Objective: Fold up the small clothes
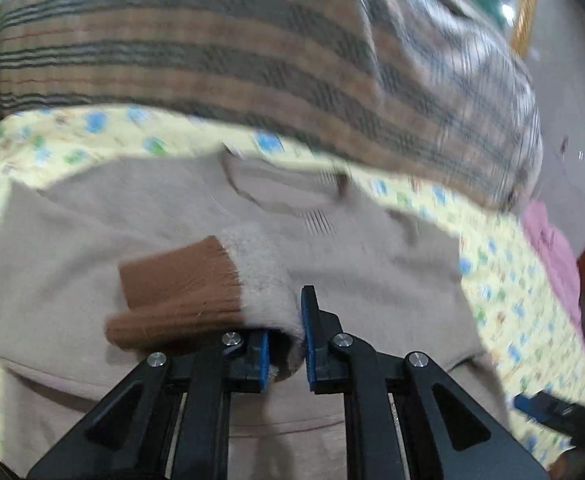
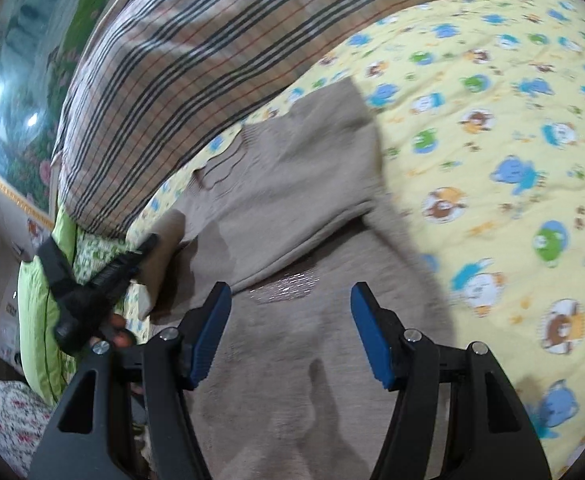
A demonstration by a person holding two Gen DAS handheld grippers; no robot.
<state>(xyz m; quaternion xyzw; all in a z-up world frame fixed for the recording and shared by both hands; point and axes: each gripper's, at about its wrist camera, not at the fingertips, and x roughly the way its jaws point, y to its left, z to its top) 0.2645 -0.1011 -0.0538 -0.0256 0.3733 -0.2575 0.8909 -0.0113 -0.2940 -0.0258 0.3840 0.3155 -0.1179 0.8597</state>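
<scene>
The beige sweater (image 1: 220, 240) lies flat on the yellow patterned bedsheet (image 1: 504, 280), neckline pointing away from both grippers toward the striped pillow (image 1: 212, 40). The left gripper (image 1: 286, 344) is nearly closed and pinches the cream sleeve (image 1: 264, 276) with the brown cuff (image 1: 180, 276); the cuff extends to the left across the sweater body, so the sleeve's long axis runs sideways. The right gripper (image 2: 290, 332) is wide open, holds nothing, and hovers just above the sweater body beside a folded-over flap (image 2: 292, 184). Judgement: the left gripper governs the next fold.
</scene>
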